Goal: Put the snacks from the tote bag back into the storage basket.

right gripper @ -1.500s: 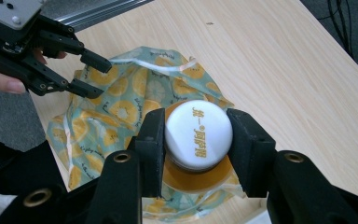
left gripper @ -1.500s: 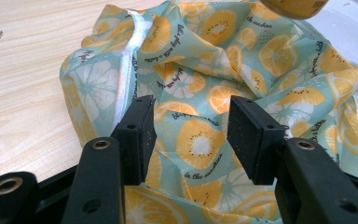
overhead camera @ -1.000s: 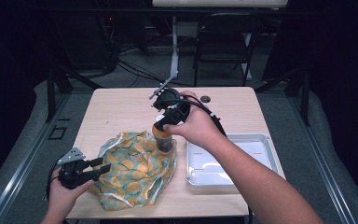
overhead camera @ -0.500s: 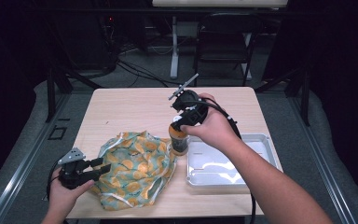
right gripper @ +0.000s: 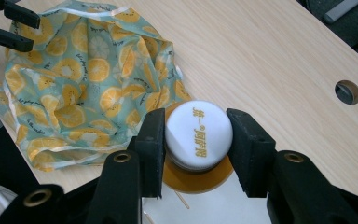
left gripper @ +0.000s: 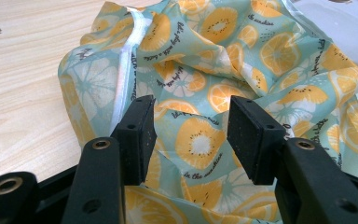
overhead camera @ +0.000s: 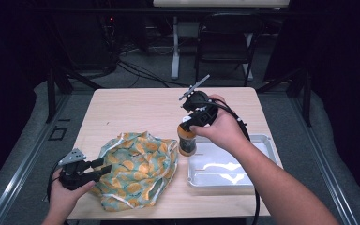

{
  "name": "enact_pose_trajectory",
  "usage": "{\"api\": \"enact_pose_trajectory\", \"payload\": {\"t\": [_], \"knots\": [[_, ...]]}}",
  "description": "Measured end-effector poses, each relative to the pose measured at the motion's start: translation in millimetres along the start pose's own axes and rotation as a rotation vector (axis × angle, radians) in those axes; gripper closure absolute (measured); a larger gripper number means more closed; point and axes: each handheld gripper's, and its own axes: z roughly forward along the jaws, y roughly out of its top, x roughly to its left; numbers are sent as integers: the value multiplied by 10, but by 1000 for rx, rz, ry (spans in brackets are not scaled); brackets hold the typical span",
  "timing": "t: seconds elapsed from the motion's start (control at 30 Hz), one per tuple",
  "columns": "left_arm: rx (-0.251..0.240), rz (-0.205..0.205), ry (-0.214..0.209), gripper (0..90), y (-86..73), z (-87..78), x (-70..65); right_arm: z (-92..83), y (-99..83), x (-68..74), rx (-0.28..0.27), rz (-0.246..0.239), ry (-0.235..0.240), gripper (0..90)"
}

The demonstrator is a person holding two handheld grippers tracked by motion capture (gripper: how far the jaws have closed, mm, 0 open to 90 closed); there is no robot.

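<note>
Our right hand-held gripper (right gripper: 195, 154) clenched on the white-capped amber bottle (right gripper: 198, 135); our left hand-held gripper (left gripper: 191, 135) released over citrus-print cloth bag (left gripper: 242, 60).

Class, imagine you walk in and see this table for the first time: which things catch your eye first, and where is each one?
The citrus-print bag lies crumpled at the table's near left, and the left gripper stands open over its fabric. The right gripper clamps the white cap of an orange bottle, held upright at the left edge of the clear tray on the near right.
</note>
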Motion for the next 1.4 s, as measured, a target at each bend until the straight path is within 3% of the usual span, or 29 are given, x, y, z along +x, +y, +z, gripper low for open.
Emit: {"api": "enact_pose_trajectory", "payload": {"t": [0.7, 1.4], "knots": [[-10, -2, 10, 486, -5, 3, 5, 59, -210, -185, 13, 35, -24, 587], [-9, -3, 10, 489, -9, 7, 7, 235, -327, -317, 39, 52, -39, 588]]}}
